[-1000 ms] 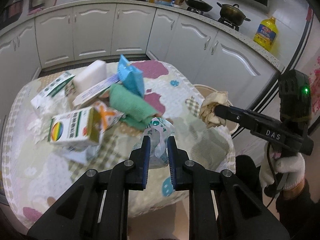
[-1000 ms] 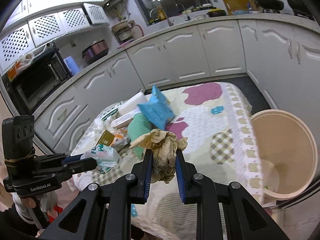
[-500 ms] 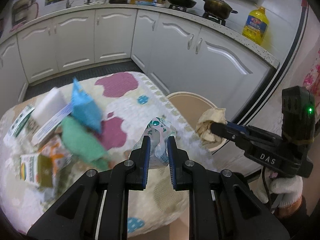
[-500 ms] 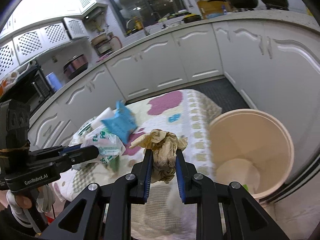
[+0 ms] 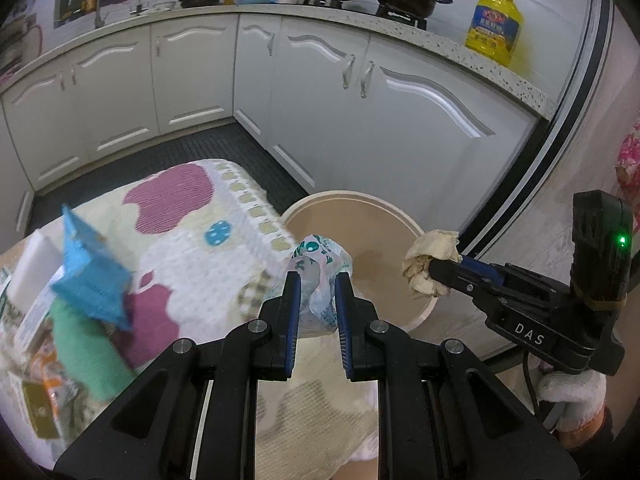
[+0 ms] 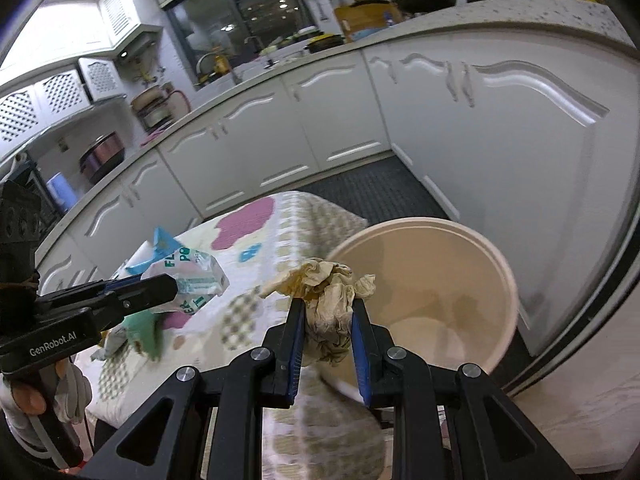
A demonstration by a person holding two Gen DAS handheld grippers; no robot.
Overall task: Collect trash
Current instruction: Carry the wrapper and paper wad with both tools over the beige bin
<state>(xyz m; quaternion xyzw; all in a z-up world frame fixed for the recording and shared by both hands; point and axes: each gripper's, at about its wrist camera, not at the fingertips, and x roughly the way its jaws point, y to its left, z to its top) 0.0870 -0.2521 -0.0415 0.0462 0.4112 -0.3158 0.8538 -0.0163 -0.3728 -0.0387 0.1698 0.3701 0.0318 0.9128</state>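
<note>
crumpled paper (image 6: 329,312) clamped in right gripper (image 6: 328,344)

Both wrist views look down-forward, close; share bin (image 5: 416,236) (image 6: 500,264), table edge.

The lower part of the crumpled plastic bag (image 5: 318,280) sat hidden between the fingers of the left tool (image 5: 316,304), and its print was only partly legible. At lower left of the left wrist view, the boxes and wrappers (image 5: 36,384) on the surface (image 5: 180,248) were blurred and cut by the frame's edge. The cream bin's (image 6: 452,248) near rim was blurred and covered by the right tool (image 6: 326,334) and its crumpled paper wad (image 6: 328,300). The bin's bottom was too dim to tell. The oil bottle's (image 5: 494,24) label was too small to read.
</note>
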